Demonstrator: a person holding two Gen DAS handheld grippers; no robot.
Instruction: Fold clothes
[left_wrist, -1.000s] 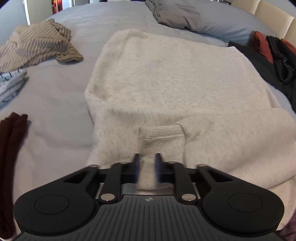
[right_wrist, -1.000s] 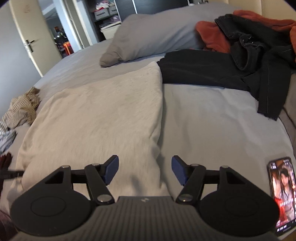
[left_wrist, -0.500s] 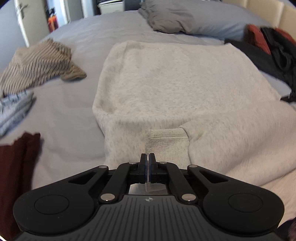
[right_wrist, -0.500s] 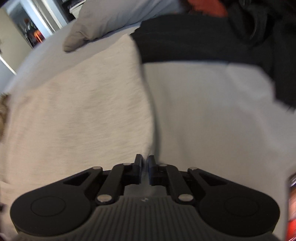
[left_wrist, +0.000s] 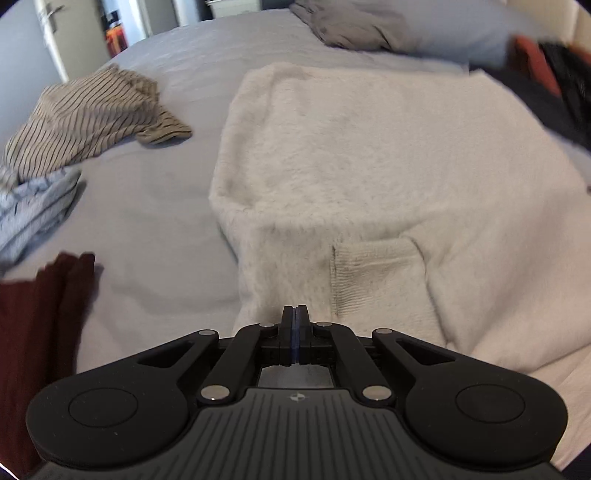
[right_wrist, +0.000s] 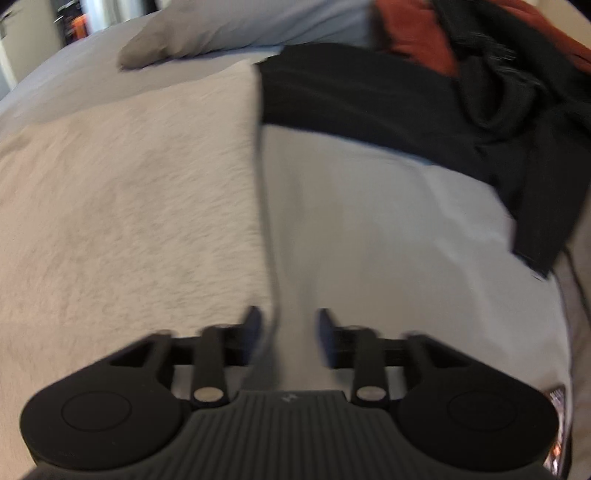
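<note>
A cream sweater lies spread flat on the grey bed, one sleeve folded across it with its ribbed cuff pointing toward me. My left gripper is shut at the sweater's near edge, just left of the cuff, and no cloth shows between its pads. In the blurred right wrist view the sweater fills the left half. My right gripper is open there, and the sweater's right edge runs down between its fingers.
A striped beige garment, a pale blue one and a dark red one lie to the left. Black clothes and an orange garment lie at the right. A pillow is at the back, a phone at the near right.
My left gripper closed at the cuff, then shifted left, so the cuff now lies to its right. My right gripper shut at the sweater's right edge and has opened again.
</note>
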